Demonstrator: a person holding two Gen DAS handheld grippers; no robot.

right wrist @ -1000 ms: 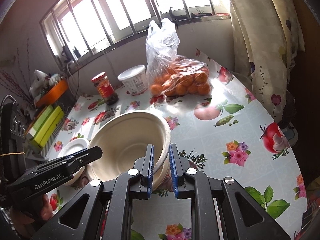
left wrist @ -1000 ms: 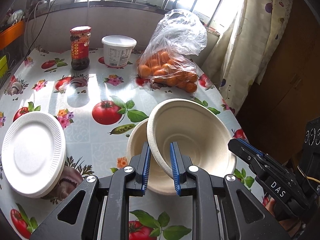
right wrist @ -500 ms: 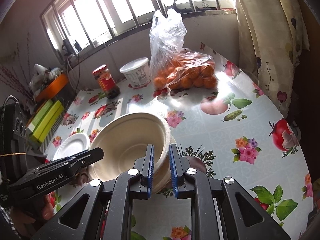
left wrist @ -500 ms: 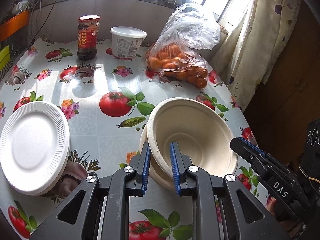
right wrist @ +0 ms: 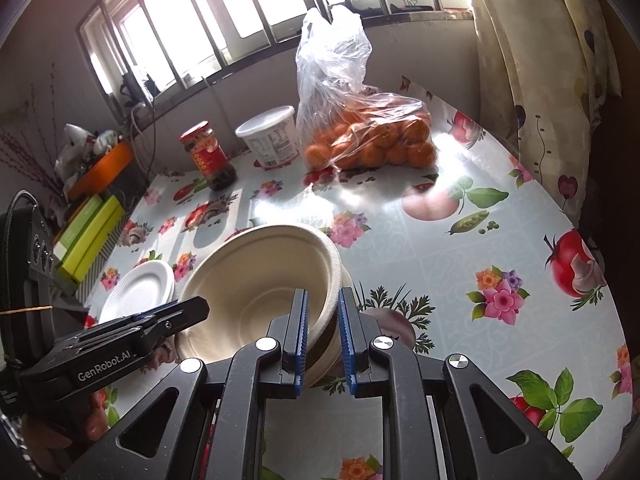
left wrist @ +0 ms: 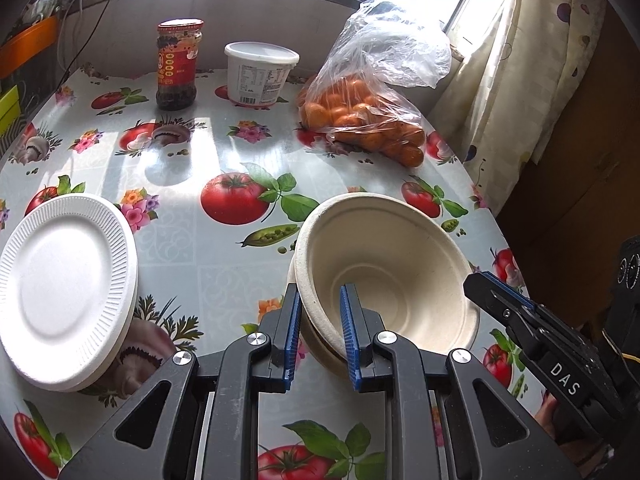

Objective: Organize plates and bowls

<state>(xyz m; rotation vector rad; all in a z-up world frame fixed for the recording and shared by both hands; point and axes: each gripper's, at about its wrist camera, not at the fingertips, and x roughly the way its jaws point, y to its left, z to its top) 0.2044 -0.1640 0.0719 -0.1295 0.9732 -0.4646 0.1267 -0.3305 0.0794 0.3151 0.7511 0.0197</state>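
Observation:
A beige paper bowl (left wrist: 384, 272) sits nested in a second beige bowl (left wrist: 298, 276) on the table; both show in the right wrist view (right wrist: 256, 280). My left gripper (left wrist: 319, 328) straddles the near-left rim of the top bowl, one finger inside and one outside, jaws narrowly apart around the rim. My right gripper (right wrist: 322, 328) is shut on the opposite rim of the stacked bowls. A stack of white foam plates (left wrist: 64, 280) lies at the left, also in the right wrist view (right wrist: 136, 292).
A red-label jar (left wrist: 176, 66), a white tub (left wrist: 260, 74) and a bag of oranges (left wrist: 368, 116) stand at the back of the table (left wrist: 224, 152). The table edge and a curtain (left wrist: 520, 80) lie to the right. Green boxes (right wrist: 88, 236) sit at the left.
The top bowl has come down from a tilt and settled into the lower bowl. Both grippers moved down and slightly back with it. The left jaws have widened a little.

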